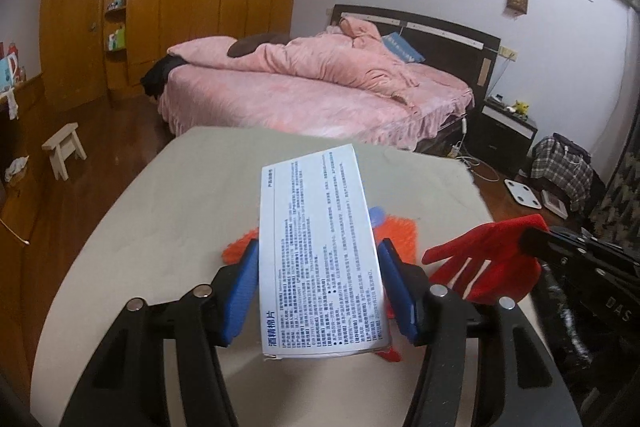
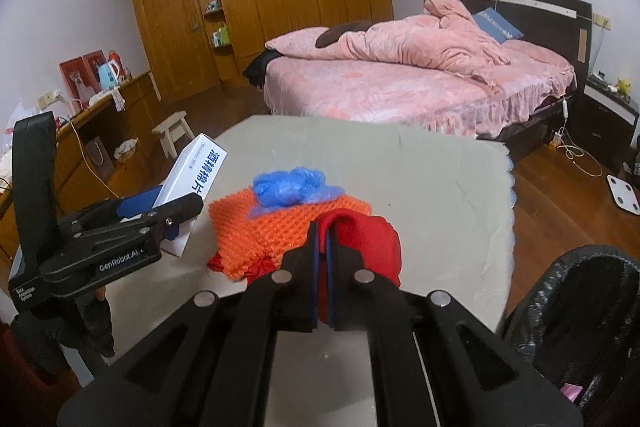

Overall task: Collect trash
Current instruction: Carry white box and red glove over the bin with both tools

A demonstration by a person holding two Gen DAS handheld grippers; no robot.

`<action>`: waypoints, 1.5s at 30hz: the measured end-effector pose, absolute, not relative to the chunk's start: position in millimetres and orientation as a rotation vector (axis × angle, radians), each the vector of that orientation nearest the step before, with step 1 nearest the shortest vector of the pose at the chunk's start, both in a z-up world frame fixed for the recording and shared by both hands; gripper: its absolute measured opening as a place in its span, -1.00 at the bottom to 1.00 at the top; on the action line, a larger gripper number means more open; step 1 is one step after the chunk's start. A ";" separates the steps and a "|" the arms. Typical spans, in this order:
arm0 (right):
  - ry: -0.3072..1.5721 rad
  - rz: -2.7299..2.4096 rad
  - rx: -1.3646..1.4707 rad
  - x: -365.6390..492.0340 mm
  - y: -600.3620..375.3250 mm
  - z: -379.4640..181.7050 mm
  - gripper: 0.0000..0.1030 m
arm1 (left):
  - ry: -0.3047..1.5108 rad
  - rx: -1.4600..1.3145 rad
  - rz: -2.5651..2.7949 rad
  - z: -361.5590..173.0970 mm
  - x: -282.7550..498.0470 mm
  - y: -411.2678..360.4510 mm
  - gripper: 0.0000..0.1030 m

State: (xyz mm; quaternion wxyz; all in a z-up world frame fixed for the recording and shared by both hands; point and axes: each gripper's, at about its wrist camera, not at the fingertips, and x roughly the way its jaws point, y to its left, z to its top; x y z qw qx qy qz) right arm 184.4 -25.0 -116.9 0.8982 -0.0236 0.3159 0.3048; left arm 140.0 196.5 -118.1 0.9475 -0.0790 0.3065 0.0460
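Standing beside the table [image 2: 440, 195], I see both tongs busy at once. The left tongs [image 1: 316, 291] have closed their blue pads on the long sides of a white box [image 1: 318, 247] printed with Chinese text, and the box is lifted clear of the cloth, its far end tipped up toward twelve o'clock. It looks like thin cardboard, light and probably near empty, so a firm squeeze could buckle the walls; holding it across the narrow width, as now, seems the sensible place.

The right tongs [image 2: 322, 267] are pinched almost fully together on the cuff of a red glove [image 2: 368, 243], whose fingers splay out limply in the left view. Soft and floppy, it will dangle and swing rather than keep its shape, so a deep bite on a fold of fabric is what matters, not where along it.

On the table, at about twelve o'clock from the right tongs, lies an orange knitted cloth [image 2: 260, 227] with a crumpled blue plastic wad [image 2: 290, 185] resting on top of it. Both look featherlight; the plastic is likely slippery and may slide off if the cloth is dragged.

At roughly four o'clock from the right tongs, just off the table edge, stands a bin lined with a black bag [image 2: 576, 299], the likely destination.
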 end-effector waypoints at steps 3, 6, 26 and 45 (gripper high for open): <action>0.636 0.624 -0.042 180.4 -34.1 -106.5 -0.95 | 0.616 -0.154 0.079 -107.5 138.8 185.1 0.13; 0.617 0.612 -0.036 174.4 -46.6 -96.3 -0.95 | 0.608 -0.149 0.054 -100.0 137.5 171.9 0.13; 0.557 0.430 0.008 135.5 -161.5 -74.7 -0.95 | 0.571 -0.076 -0.157 -75.4 137.2 43.8 0.13; 0.561 0.224 0.050 114.8 -262.1 -93.8 -0.95 | 0.555 0.008 -0.362 -80.5 141.2 -66.4 0.14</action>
